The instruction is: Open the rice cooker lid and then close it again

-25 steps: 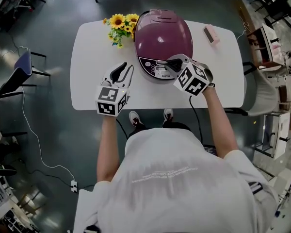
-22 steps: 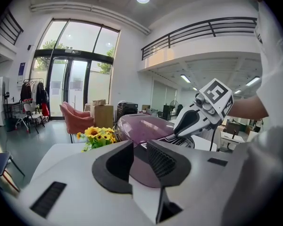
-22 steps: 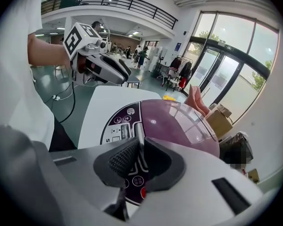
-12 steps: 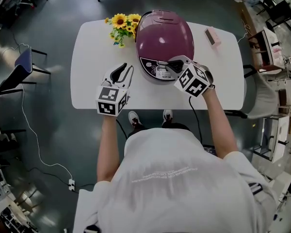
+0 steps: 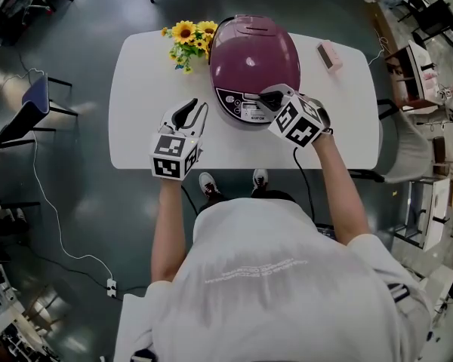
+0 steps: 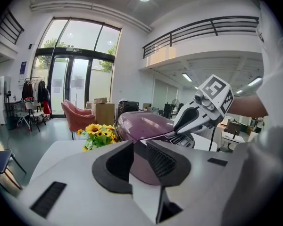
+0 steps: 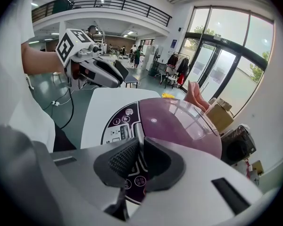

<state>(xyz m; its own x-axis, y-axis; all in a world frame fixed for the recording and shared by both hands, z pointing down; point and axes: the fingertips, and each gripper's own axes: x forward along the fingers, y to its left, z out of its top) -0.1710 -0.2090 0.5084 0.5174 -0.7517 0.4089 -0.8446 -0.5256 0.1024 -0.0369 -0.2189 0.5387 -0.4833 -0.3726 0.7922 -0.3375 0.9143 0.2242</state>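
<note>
Nothing moved: right gripper (image 5: pixel 266 99), jaws nearly together, sits at front latch (image 7: pixel 138 126) of glossy purple domed rice cooker (image 5: pixel 254 51), lid down, mid white counter (image 5: pixel 136 74). Left gripper (image 5: pixel 192 111) jaws spread, empty. Risk: unbraced cooker slides when pushed.
</note>
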